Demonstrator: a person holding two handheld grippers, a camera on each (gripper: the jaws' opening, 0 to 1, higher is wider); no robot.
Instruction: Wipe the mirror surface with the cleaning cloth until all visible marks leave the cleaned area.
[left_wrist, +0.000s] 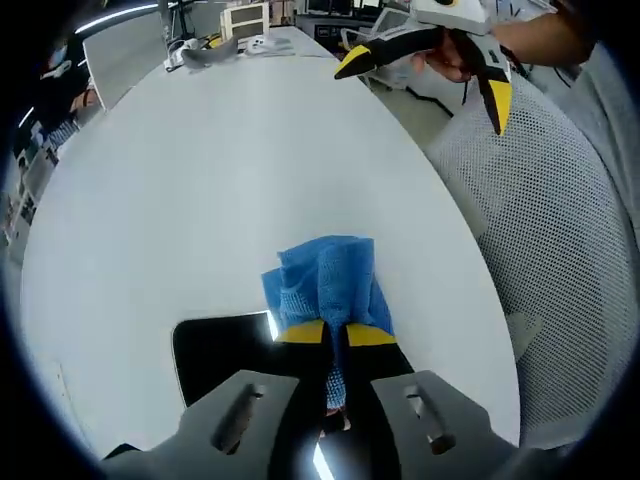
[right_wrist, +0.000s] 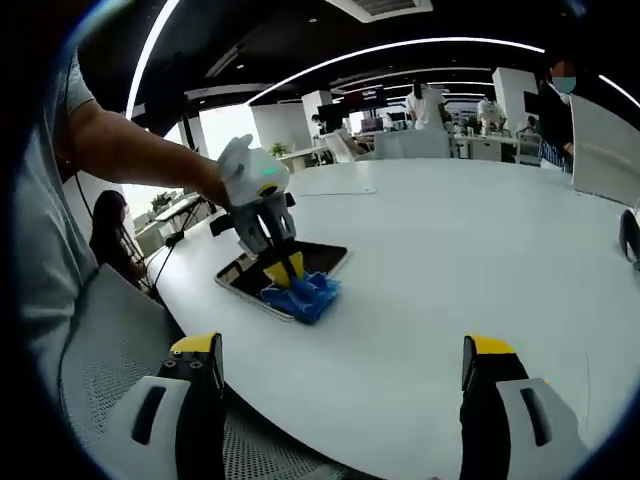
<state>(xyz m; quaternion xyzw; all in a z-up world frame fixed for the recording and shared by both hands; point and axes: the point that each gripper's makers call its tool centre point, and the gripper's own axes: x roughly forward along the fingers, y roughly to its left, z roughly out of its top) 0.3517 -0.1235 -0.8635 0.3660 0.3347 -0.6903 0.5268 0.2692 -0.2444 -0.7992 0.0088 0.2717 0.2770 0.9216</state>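
My left gripper (left_wrist: 335, 335) is clamped on the blue cloth (left_wrist: 330, 280), its yellow tips pinched together with the cloth bunched just ahead of them. The cloth rests at the far edge of the dark mirror (left_wrist: 215, 350), which lies flat on the white bench (left_wrist: 230, 170) directly under this gripper. In the right gripper view I see the left gripper (right_wrist: 285, 268) pressing the cloth (right_wrist: 303, 293) down at the mirror (right_wrist: 320, 258) edge. My right gripper (right_wrist: 340, 365) hangs apart, jaws wide, well back from the mirror over the bench (right_wrist: 470, 250) edge, beside a mesh chair (left_wrist: 540, 220).
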